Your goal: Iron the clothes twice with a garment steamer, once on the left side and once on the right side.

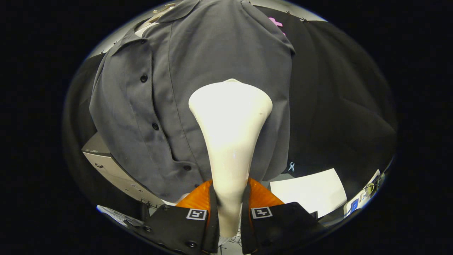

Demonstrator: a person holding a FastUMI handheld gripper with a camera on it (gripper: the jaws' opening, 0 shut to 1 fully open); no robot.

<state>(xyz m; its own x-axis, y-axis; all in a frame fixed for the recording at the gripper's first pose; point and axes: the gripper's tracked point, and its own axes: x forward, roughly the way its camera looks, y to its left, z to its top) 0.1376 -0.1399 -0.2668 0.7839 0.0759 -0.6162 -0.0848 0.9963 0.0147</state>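
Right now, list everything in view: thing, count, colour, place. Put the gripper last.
Shirt: one, dark grey, buttoned, hanging just beyond the steamer head.
Buttons: at least four, black, down the shirt's placket beside the steamer.
Garment steamer: one, cream white, handle between the fingers, wide head up against the shirt front.
Booth wall: one, black cloth, behind the shirt.
Sheet: one, white, flat below the shirt's hem.
Cabinet: one, light grey, below the shirt's placket side.
Gripper: one, both fingers pressed on the steamer's handle.
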